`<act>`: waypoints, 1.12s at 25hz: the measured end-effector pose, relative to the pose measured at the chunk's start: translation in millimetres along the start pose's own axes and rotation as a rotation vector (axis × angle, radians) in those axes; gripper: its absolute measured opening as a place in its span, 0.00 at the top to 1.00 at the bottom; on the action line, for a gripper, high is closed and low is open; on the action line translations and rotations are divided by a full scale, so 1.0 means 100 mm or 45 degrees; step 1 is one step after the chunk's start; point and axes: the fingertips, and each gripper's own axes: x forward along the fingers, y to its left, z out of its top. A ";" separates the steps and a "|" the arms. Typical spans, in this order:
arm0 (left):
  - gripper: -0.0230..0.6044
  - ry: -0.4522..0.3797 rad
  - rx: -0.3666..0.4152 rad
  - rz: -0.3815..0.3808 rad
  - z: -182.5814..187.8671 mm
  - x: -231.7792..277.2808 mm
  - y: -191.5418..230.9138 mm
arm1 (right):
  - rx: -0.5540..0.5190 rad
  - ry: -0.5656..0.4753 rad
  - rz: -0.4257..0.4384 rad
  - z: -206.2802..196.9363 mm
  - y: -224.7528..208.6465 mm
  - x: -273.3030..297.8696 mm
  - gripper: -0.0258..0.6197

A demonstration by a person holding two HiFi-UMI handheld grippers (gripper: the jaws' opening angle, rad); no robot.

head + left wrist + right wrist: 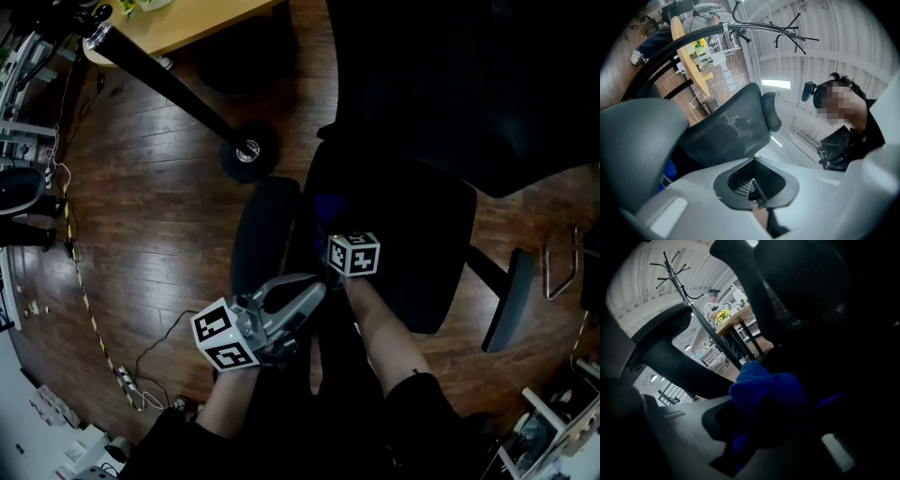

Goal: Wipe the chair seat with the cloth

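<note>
Cloth (761, 390): blue, bunched into a wad, clamped between the jaws of the right gripper (336, 230), with a loose fold spilling past the tips. No clear long axis to the wad. Held low at the left side of the seat (403, 234), just inside the left armrest (265, 230). Too dark to tell whether pressed onto the fabric or a shade above it.

Bulk of the seat ahead and to the right of the cloth, so any further stroke likely across that way, toward the right armrest (509, 300). Right gripper much the nearer of the two.

Left gripper (302, 289) back by the front left corner, off the seat, tilted upward at the chair back (736, 122). Jaws spread wide, nothing between them.

Seat black, matt and flat, with no dust or streak to be made out. Wiped ground not to be told from unwiped, so equally fit for an early pass or a closing one.

Around the chair: dark wood floor (150, 216), a coat stand (169, 80) with its round base close to the armrest, a light table (187, 19) beyond.
</note>
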 end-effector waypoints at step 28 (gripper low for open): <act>0.98 0.166 0.022 -0.102 -0.25 0.54 -0.19 | 0.235 -0.055 -0.735 -0.39 -2.49 -2.75 0.87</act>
